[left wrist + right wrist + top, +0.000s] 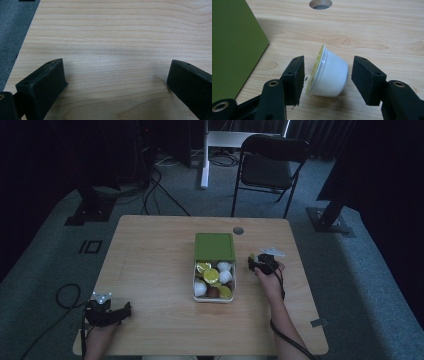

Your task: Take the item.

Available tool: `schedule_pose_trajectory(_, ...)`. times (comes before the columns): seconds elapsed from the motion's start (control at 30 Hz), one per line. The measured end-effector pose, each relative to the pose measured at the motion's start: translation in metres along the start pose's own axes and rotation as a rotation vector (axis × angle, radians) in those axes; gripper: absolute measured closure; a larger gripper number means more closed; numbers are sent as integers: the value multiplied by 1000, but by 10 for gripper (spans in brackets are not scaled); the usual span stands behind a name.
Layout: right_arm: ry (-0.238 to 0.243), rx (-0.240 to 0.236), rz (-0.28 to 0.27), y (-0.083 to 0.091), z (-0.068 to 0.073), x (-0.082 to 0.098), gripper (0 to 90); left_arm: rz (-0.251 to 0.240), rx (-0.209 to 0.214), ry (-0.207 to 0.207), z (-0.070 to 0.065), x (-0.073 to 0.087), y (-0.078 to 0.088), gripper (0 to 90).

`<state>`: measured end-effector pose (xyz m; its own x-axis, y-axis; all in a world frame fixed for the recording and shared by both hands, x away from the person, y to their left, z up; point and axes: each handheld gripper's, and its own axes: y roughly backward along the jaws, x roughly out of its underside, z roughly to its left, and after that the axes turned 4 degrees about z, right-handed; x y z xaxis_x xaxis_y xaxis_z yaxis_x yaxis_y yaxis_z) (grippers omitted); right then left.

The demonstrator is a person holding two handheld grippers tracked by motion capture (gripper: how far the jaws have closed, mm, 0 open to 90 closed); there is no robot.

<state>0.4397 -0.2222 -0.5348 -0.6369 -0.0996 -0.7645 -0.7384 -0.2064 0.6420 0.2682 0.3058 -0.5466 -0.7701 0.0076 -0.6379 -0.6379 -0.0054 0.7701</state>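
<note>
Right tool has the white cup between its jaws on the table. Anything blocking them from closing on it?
Nothing visible does. The white cup lies on its side between the right tool's jaws, with bare table around it; the green lid sits off to one side.

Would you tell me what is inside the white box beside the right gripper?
The white box holds small white cups with yellow-green lids and one brownish piece; whatever lies beneath them is covered, as is the part under the green lid.
</note>
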Motion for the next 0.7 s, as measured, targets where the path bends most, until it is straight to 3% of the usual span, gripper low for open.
schedule_pose_trajectory(0.13,11,-2,-22,6,-2,-1,391,0,0,0,0,0,0,21)
schedule_pose_trajectory(0.43,40,-55,-39,20,-8,3,274,0,0,0,0,0,0,21)
schedule_pose_trajectory(0.47,56,-72,-45,25,-9,5,226,1,-1,0,0,0,0,21)
schedule_pose_trajectory(0.67,51,-115,-79,38,-10,13,194,0,0,0,0,0,0,21)
schedule_pose_trajectory(0.7,69,-134,-94,45,-11,17,187,0,0,0,0,0,0,22)
